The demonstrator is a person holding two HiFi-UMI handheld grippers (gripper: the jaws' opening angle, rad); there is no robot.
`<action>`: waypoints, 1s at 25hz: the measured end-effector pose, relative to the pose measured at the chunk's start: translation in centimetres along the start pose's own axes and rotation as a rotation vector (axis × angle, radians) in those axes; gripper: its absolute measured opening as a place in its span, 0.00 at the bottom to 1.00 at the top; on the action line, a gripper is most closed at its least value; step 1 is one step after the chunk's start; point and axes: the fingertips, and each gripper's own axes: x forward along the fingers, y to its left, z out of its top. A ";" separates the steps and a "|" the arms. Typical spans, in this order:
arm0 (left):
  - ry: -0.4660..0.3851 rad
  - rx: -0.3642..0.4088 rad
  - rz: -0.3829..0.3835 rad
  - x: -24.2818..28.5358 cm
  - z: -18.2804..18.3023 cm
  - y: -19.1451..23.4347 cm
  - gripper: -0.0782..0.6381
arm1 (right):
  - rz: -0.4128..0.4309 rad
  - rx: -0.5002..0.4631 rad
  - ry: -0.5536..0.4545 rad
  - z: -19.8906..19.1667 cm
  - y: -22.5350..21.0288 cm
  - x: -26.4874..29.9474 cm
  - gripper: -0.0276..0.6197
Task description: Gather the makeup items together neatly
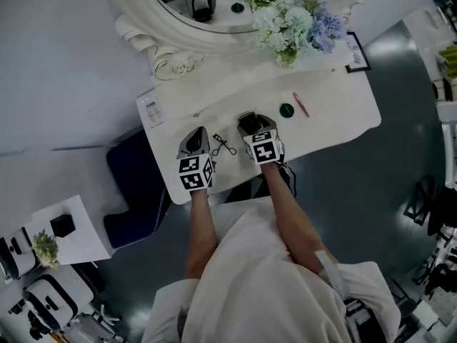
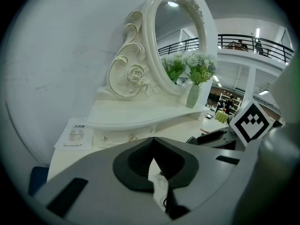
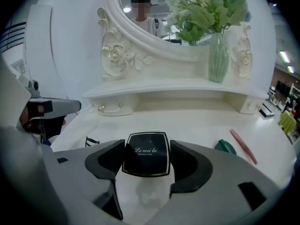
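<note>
My right gripper (image 1: 250, 122) is shut on a black square compact (image 3: 146, 154), with a pad on each side, just above the white dressing table (image 1: 335, 113). My left gripper (image 1: 198, 133) hovers beside it on the left, its jaws (image 2: 152, 146) shut with nothing between them. A black eyelash curler (image 1: 223, 146) lies on the table between the two grippers. Right of the compact sit a round green item (image 1: 286, 110) and a pink pencil (image 1: 300, 104); the right gripper view shows the green item (image 3: 226, 147) and the pencil (image 3: 243, 146) close together.
An oval mirror (image 1: 193, 13) and a vase of flowers (image 1: 293, 20) stand on a raised shelf (image 3: 173, 88) at the back. A paper leaflet (image 1: 151, 110) lies at the table's left end. A navy stool (image 1: 136, 191) stands below the left edge.
</note>
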 end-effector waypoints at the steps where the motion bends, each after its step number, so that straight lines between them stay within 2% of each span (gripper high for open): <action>1: 0.000 0.001 -0.003 0.1 0.0 -0.1 0.13 | -0.004 0.015 -0.007 -0.1 -0.8 -0.1 0.52; 4: -0.002 0.000 -0.005 0.2 0.0 -0.5 0.13 | -0.001 0.045 -0.012 -0.5 -2.8 -0.7 0.52; 13: -0.018 -0.009 0.017 -0.5 0.3 -0.3 0.13 | -0.033 0.060 0.004 -1.9 -6.6 -1.5 0.52; 25: -0.031 -0.031 0.063 -1.8 0.0 1.3 0.13 | -0.020 0.047 -0.004 -2.2 -7.0 -0.9 0.52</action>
